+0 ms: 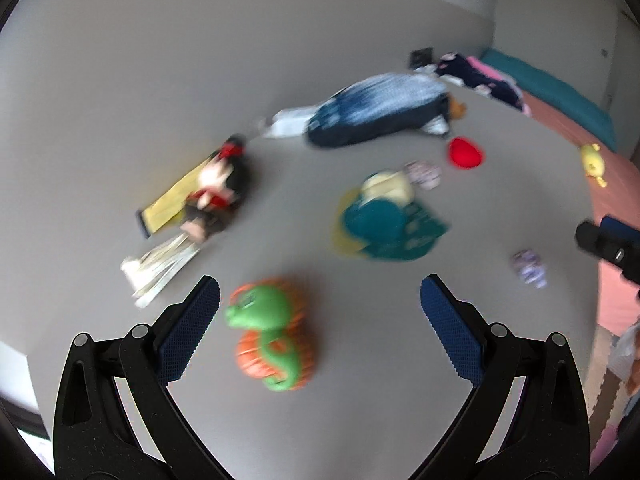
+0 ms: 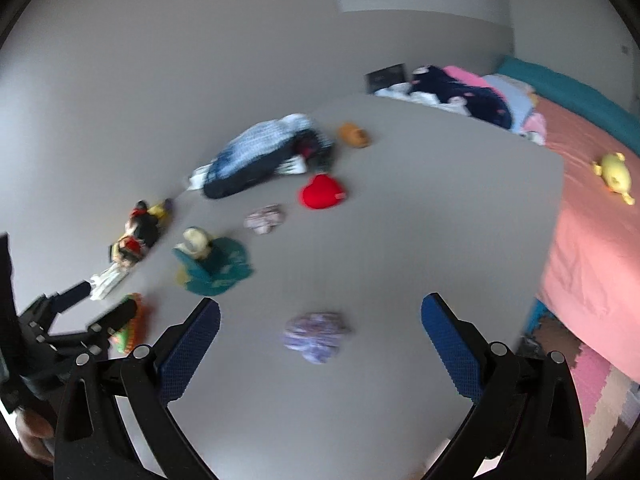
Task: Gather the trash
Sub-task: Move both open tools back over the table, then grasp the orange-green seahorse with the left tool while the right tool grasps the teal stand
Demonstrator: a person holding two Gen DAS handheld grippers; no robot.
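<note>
The right hand-held gripper (image 2: 320, 332) is wide open and empty above the crumpled paper (image 2: 316, 336) on the floor (image 2: 400, 220), so, blurred as the view is, closing may miss it.

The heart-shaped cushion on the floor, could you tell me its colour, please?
Red; the cushion shows best in the right wrist view.

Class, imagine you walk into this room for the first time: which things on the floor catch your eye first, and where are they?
The red heart cushion stands out mid-floor, just in front of the blue-and-white bundle of clothes. Nearer, a green-and-orange toy lies ahead of the open left gripper, and a crumpled pale purple wad lies between the open right gripper's fingers.
</note>
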